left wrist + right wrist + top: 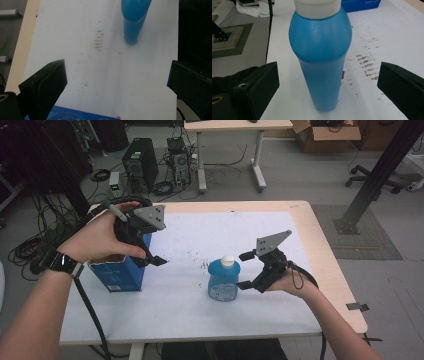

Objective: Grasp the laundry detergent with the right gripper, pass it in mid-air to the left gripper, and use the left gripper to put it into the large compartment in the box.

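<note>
Table wore stained white paper, blue bottle central, left gripper and right gripper spread empty, computer tower at eleven o'clock.

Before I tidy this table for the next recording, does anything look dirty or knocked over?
Only the white table cover is dirty: brown scuff marks beside the upright blue bottle. The blue box stands upright too. Nothing looks spilled.

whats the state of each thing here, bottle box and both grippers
blue bottle: upright on the white sheet, white cap on
blue box: standing upright, top open
left gripper: open, above the box, holding nothing
right gripper: open, jaws either side of the bottle, not closed on it
</note>
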The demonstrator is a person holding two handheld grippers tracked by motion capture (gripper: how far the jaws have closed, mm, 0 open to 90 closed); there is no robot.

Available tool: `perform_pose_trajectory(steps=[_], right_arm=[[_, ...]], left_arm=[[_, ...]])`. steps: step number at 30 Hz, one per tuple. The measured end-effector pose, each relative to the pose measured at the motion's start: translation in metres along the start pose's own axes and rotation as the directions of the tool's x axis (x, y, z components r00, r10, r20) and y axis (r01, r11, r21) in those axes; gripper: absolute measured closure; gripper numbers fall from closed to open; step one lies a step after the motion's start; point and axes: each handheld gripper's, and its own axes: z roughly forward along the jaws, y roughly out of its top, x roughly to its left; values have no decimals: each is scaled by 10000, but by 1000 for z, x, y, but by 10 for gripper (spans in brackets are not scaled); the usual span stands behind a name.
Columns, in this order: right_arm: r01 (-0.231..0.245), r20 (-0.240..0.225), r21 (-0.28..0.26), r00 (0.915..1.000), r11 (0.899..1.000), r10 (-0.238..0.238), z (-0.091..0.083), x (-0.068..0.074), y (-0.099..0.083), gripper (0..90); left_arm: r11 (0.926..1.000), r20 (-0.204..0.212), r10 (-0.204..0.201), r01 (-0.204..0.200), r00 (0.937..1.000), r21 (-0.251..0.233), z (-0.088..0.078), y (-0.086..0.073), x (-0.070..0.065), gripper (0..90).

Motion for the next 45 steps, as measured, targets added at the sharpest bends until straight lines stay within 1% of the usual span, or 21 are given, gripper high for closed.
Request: perform_pose_trajectory(steps=[2,3,5,6,8,10,11,14,16,19,26,33,45], right_arm=[[-34,-84,27,10000,10000,34,3,0,-1,36],[27,48,-44,10000,10000,-26,6,2,-1,37],[28,15,-13,10000,10000,-28,8,2,0,38],[32,26,-7,10000,10000,-32,12,2,0,37],[15,-18,-61,10000,10000,-15,13,2,0,38],[-89,-74,-159,9999,9998,88,20,1,0,39],[-89,-74,-159,9999,9998,88,20,1,0,39],[-119,-171,-163,9998,9998,116,27,1,-1,49],[-98,-108,-186,9999,9998,96,28,2,-1,50],[-145,-171,-290,9998,9995,140,33,2,-1,63],[-273,-224,-493,9994,9984,262,38,1,-4,79],[-217,-224,-633,9995,9978,203,40,2,-5,104],[-77,-154,-548,9999,9985,69,46,3,-4,154]], left_arm=[[10000,-12,3,-3,10000,-11,0,0,0,30],[10000,-30,-4,4,10000,-17,-1,0,0,30],[10000,-42,6,-7,10000,-38,-1,0,0,30],[10000,-44,22,-22,10000,-21,-1,0,0,30],[10000,-42,16,-16,10000,-30,-1,0,0,30],[10000,-54,28,-28,10000,-38,-1,0,-1,30],[10000,-54,28,-28,10000,-38,-1,0,-1,30],[10000,-50,19,-19,10000,-41,-1,-1,-2,30],[10000,-54,24,-24,10000,-37,-2,-1,-1,30],[10000,-64,14,-15,10000,-67,-2,-1,-1,30],[10000,-18,37,-37,10000,-51,0,0,-2,30],[10000,-50,21,-21,10000,-54,0,-1,-2,30],[10000,-41,5,-5,10000,-67,-1,-2,-3,30]])
